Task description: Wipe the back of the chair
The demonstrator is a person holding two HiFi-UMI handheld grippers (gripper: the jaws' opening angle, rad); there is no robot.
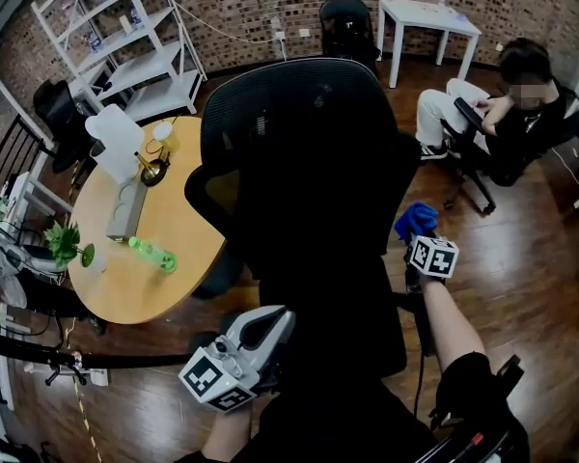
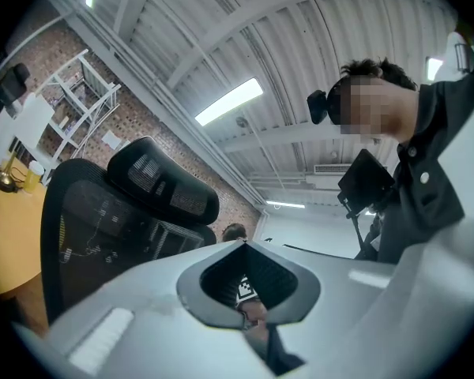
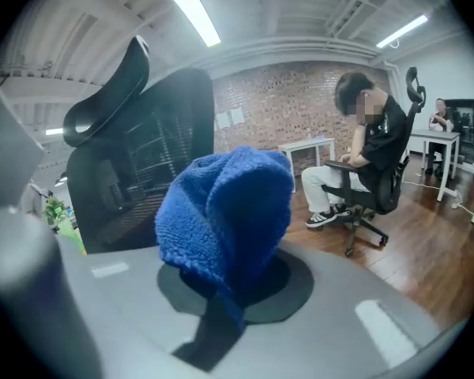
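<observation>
Blue cloth (image 3: 225,212) clamped in your right gripper (image 1: 418,239), at right edge of chair back (image 1: 309,162); contact unconfirmed. Left gripper (image 1: 270,331) closed, empty, below chair back. Wiping appears about to start: press cloth on mesh, sweep across.

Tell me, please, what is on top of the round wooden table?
The table holds a white object, a brass item, a grey box and a green bottle lying down. The chair back covers its right edge, so anything there is hidden.
</observation>
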